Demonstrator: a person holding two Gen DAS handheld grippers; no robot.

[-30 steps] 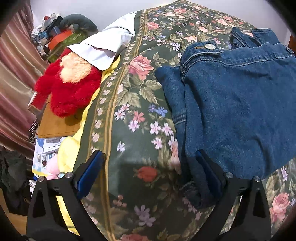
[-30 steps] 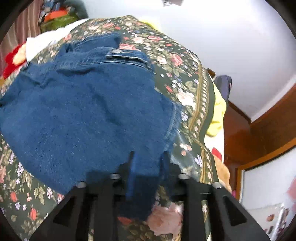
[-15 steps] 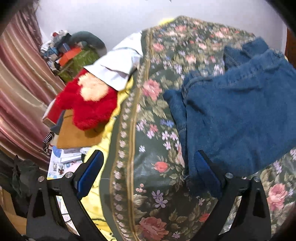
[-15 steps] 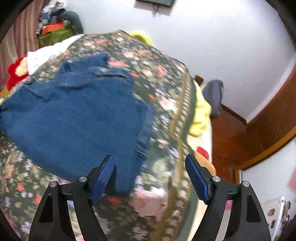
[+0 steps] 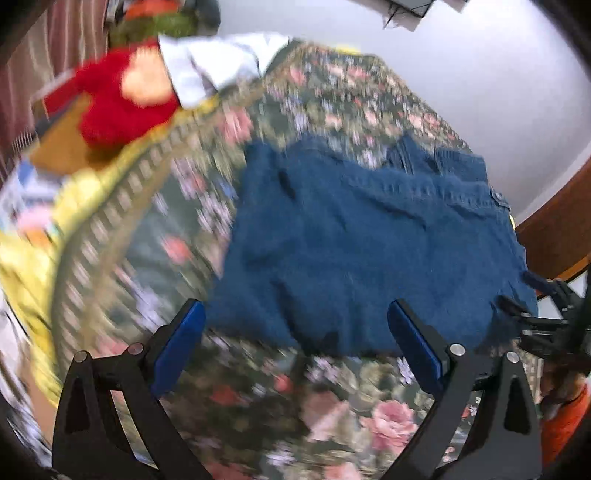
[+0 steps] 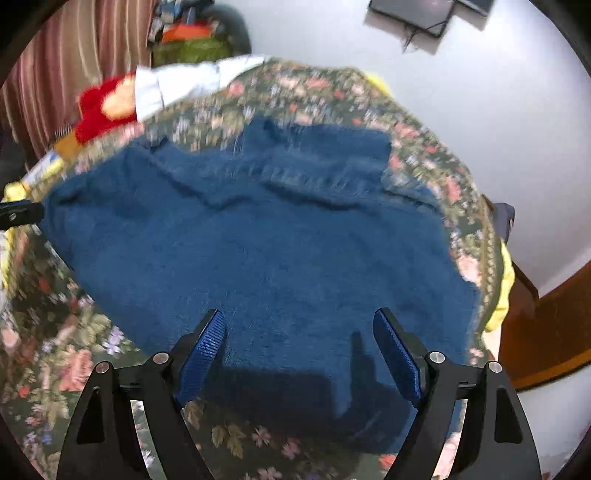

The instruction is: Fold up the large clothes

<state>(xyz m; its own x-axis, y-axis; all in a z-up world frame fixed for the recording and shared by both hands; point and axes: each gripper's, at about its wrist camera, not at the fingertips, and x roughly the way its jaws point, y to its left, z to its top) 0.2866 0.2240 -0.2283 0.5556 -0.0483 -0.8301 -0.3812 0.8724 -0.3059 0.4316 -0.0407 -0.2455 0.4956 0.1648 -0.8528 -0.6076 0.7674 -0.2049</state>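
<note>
On the bed (image 6: 458,206), a dark green floral cover (image 5: 295,398) runs edge to edge, with a yellow sheet (image 5: 33,266) showing along its sides. The denim (image 6: 266,251) lies spread flat across the middle of the cover, waistband toward the far wall. At the far left corner sit a red plush (image 5: 118,107) and a white cloth (image 5: 218,66), both against the cover's edge, with striped curtains (image 6: 74,55) behind them. The wall (image 6: 498,122) is white; a dark screen (image 6: 428,14) hangs on it. Brown wood (image 6: 546,332) stands to the right of the bed. The left gripper (image 5: 295,347) hangs over the denim's near hem, jaws spread, holding nothing. The right gripper (image 6: 299,350) hangs over the denim, jaws spread and empty too. Both views are motion-blurred.
</note>
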